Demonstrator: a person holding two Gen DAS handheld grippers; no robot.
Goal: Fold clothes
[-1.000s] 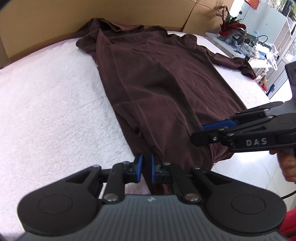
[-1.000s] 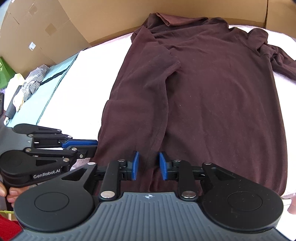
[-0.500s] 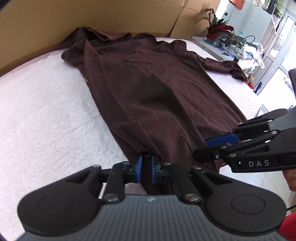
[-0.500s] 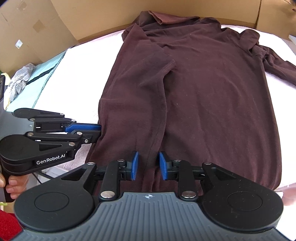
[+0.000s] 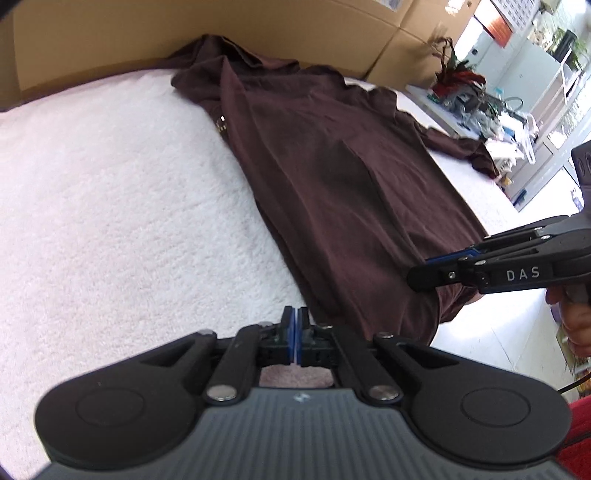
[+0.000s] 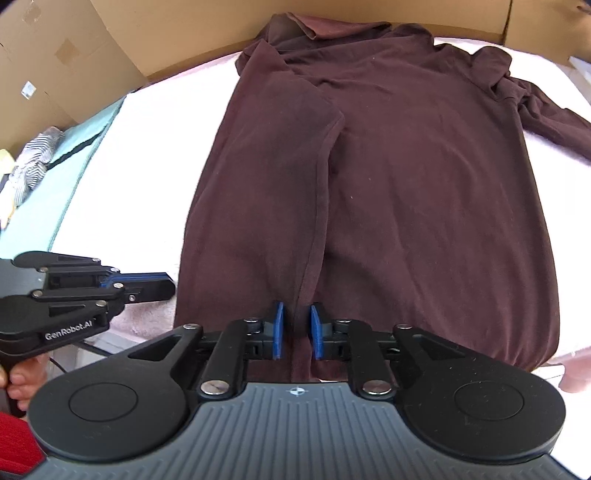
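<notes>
On the white-towelled desk (image 5: 110, 221) the left tool (image 5: 296, 334), earlier pinching the brown shirt (image 6: 406, 184) hem, now sits shut and empty beside it (released), right tool (image 6: 296, 330) narrowly agape astride the folded edge.

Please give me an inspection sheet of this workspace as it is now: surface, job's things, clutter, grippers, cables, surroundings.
Surface: white fluffy cover over the table.
Job's things: brown long-sleeved garment lying flat, left side already folded inward, hem hanging over the near edge, one sleeve spread to the right.
Clutter: striped cloth on a teal sheet at the far left.
Grippers: left gripper shut, over the white cover beside the hem, holding nothing; right gripper open, the fold's edge between its fingers.
Cables: a dark cable near the person's hand; more on the far desk.
Surroundings: cardboard boxes behind the table; a cluttered desk with a red plant.
</notes>
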